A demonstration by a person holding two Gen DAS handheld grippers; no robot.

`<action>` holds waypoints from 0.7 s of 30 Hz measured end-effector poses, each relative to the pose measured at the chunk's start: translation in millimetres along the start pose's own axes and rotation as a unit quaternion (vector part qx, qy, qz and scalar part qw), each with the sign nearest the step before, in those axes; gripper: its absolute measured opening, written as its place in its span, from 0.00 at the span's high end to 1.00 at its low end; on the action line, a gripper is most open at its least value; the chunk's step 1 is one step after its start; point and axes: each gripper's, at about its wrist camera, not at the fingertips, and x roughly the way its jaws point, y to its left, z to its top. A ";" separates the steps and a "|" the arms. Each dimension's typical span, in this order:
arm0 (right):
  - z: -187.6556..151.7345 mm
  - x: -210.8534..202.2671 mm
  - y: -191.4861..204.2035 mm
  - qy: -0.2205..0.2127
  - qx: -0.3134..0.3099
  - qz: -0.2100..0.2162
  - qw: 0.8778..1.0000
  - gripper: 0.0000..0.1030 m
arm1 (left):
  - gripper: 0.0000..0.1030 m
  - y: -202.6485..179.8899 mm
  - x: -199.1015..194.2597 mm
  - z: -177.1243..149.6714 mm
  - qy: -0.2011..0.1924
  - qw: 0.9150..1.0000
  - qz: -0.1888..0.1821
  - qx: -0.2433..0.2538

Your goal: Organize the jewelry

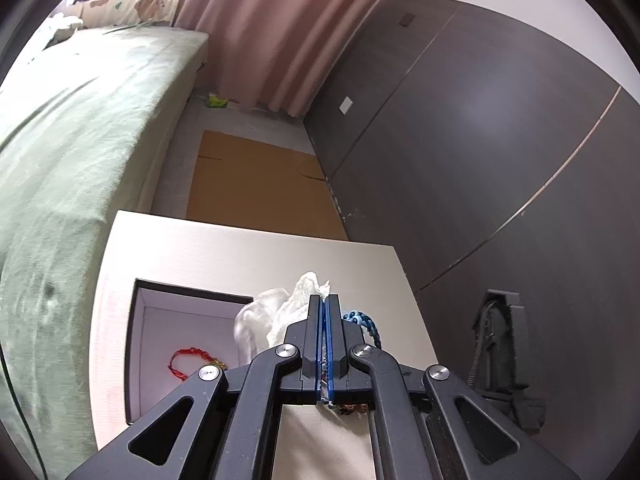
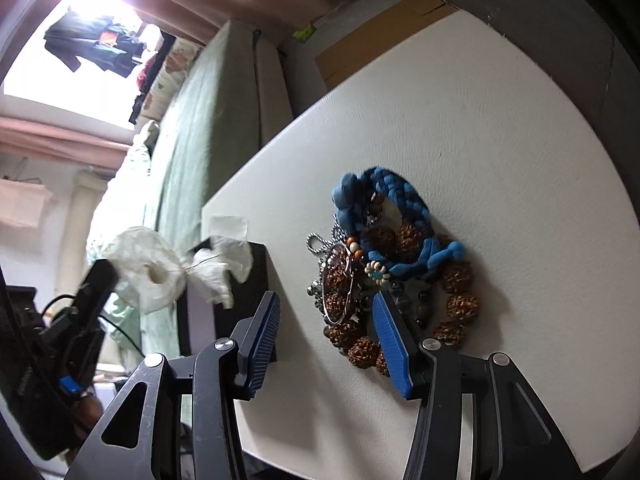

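My left gripper [image 1: 325, 300] is shut on a crumpled white plastic bag [image 1: 280, 312], held above the open black box [image 1: 138, 320]. A red cord bracelet [image 1: 186, 362] lies in the box. In the right wrist view the same bag [image 2: 152, 264] hangs from the left gripper [image 2: 98, 280] over the box [image 2: 258, 264]. My right gripper [image 2: 325, 298] is open, low over a jewelry pile on the white table [image 2: 480, 120]. The pile holds a blue braided bracelet [image 2: 400, 200], a brown bead bracelet [image 2: 458, 276] and a silver chain [image 2: 320, 244]. Some beads and chain lie between the fingers, and the pads do not press them.
A bed with a green cover [image 1: 60, 160] runs along the left of the table. Flat cardboard [image 1: 256, 184] lies on the floor beyond the table's far edge. A dark wardrobe [image 1: 480, 140] stands on the right, a pink curtain [image 1: 272, 20] at the back.
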 end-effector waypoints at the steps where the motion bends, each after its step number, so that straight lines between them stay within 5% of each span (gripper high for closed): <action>1: -0.1 2.3 -0.3 0.000 0.002 -0.004 1.000 0.54 | 1.00 1.3 -1.4 0.3 -0.001 1.000 0.001 -0.001; 3: 1.4 6.4 -2.2 -0.002 0.007 -0.011 1.000 0.67 | 1.00 3.0 -2.6 0.1 -0.002 1.000 0.002 -0.002; 5: 3.5 9.2 -5.0 -0.001 0.014 -0.012 1.000 0.93 | 1.00 4.9 -6.4 -1.2 -0.002 1.000 0.002 -0.003; 6: 4.9 10.7 -5.0 0.000 0.018 -0.009 1.000 0.95 | 1.00 6.1 -8.8 -1.6 -0.003 1.000 0.002 -0.004; 21: -9.0 -20.8 39.0 -0.074 -0.034 0.078 0.994 0.96 | 1.00 31.9 -37.4 1.5 -0.024 0.999 0.018 -0.034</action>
